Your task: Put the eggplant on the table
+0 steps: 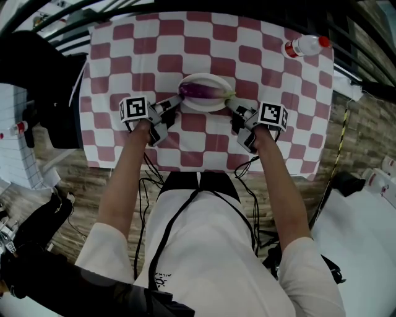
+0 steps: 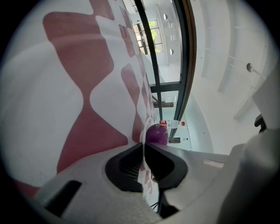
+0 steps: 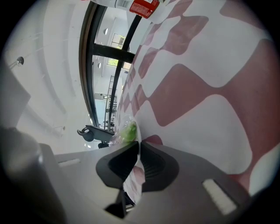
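A purple eggplant with a green stem lies on a white plate in the middle of the red-and-white checked table. My left gripper is shut on the plate's left rim and my right gripper is shut on its right rim. In the left gripper view the jaws pinch the thin rim, with the eggplant's purple end just beyond. The right gripper view has the jaws clamped on the rim, and the green stem shows past them.
A clear bottle with a red cap lies at the table's far right corner, also in the right gripper view as the bottle. The checked cloth covers the table. Cables hang at the near edge, by the person's body.
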A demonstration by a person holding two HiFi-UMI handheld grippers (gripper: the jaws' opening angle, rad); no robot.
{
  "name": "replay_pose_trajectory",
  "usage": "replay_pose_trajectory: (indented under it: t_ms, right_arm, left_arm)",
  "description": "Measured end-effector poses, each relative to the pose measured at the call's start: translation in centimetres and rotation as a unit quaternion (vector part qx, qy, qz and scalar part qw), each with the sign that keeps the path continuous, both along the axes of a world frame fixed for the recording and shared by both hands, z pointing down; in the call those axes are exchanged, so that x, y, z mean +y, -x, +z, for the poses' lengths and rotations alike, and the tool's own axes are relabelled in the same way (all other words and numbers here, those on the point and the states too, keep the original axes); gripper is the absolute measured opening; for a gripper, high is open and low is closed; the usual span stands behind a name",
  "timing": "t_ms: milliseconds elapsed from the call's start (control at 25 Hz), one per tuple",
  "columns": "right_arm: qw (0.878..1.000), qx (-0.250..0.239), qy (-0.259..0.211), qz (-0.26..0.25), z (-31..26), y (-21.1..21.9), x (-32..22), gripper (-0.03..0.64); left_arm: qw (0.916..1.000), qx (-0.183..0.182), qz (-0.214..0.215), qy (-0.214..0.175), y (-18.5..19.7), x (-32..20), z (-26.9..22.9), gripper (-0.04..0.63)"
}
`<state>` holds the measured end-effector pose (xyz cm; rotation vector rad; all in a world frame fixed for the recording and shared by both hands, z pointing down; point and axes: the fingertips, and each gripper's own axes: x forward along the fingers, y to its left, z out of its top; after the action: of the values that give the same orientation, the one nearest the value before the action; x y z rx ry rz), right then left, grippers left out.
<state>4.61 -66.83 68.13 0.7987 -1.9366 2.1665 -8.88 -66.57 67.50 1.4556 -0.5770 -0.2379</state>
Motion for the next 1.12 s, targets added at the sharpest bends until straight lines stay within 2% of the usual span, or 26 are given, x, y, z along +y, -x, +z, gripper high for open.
replay_pose_trajectory:
  t_ms: [80, 1120]
  right_arm:
    - [1.0, 0.0, 0.003, 0.002, 0.1, 0.0, -0.1, 0.028]
    - [1.0, 0.0, 0.03, 0.0, 0.8, 0.0, -0.4, 0.029]
  left_arm:
    - [0.9997, -0.012, -0.004, 0.02, 0.3, 0.3, 0.7, 0.017]
    - [0.9942, -0.027, 0.01, 0.104, 0.4, 0.3, 1.9, 0.017]
